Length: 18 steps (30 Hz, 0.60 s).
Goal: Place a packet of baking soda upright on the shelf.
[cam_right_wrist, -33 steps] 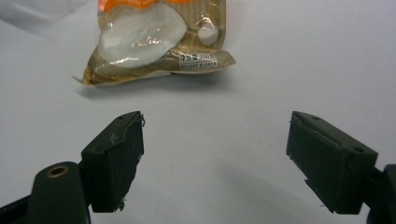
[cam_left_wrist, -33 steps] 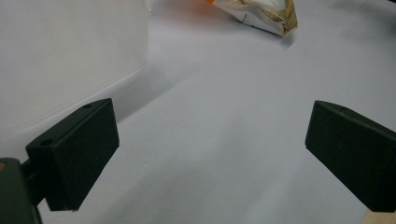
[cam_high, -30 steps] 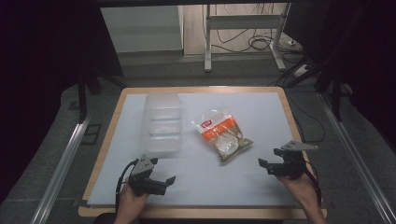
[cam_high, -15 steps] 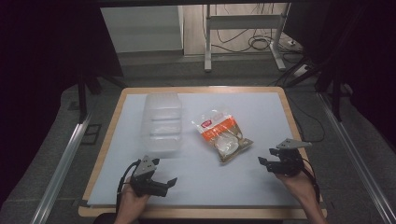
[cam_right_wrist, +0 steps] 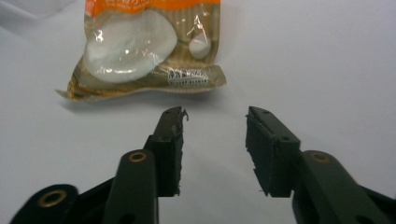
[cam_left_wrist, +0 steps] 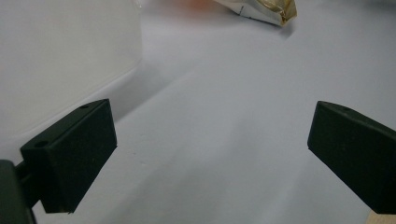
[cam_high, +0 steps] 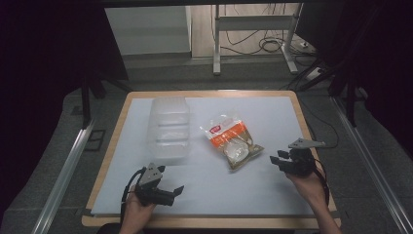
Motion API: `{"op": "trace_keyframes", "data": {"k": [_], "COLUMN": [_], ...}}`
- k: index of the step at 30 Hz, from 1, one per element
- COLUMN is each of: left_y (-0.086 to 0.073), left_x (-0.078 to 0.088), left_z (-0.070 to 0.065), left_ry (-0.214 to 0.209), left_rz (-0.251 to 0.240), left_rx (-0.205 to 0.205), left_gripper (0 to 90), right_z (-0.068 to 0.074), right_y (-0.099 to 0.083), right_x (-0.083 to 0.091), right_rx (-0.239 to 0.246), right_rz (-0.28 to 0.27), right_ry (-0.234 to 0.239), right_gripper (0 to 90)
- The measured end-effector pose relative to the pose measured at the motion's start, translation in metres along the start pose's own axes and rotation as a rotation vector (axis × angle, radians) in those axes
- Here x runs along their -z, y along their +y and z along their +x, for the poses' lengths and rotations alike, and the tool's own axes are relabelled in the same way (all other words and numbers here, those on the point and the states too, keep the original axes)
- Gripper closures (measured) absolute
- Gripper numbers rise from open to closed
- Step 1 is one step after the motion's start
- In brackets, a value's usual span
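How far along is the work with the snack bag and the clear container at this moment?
Nothing looks done yet: the snack bag lies sealed on the white mat, beside the clear container, apart from it. In hand: the right gripper points at the bag's near edge, its jaws just closing with nothing between them; the left gripper waits open near the container. Gripping and moving the bag remain.

In the right gripper view the top edge cuts the snack bag (cam_right_wrist: 144,51), and its small printed label is too small to read. In the left gripper view only a corner of this bag (cam_left_wrist: 266,9) shows at 12 o'clock, blurred, and the clear container (cam_left_wrist: 60,56) at 10 o'clock is cut off by the left edge
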<state>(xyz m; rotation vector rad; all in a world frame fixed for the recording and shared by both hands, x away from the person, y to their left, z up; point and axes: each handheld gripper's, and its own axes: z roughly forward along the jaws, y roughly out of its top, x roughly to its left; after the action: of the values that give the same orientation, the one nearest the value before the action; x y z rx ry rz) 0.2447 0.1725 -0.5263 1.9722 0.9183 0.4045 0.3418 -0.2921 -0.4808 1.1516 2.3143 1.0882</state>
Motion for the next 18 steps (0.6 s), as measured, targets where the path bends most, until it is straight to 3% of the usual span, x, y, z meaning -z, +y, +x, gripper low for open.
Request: {"op": "trace_keyframes", "data": {"k": [7, 18], "left_y": [0.0, 0.0], "left_x": [-0.001, -0.001], "left_z": [0.0, -0.001], "left_ry": [0.009, 0.013], "left_rz": [0.006, 0.01], "left_rx": [-0.005, -0.008], "left_gripper": [1.3, 1.2], "right_z": [-0.005, -0.002], "right_y": [0.012, 0.033], "right_x": [-0.011, -0.045], "right_rx": [0.022, 0.097], "right_rz": [0.004, 0.055], "right_ry": [-0.005, -0.017], "right_gripper": [66.5, 85.8]}}
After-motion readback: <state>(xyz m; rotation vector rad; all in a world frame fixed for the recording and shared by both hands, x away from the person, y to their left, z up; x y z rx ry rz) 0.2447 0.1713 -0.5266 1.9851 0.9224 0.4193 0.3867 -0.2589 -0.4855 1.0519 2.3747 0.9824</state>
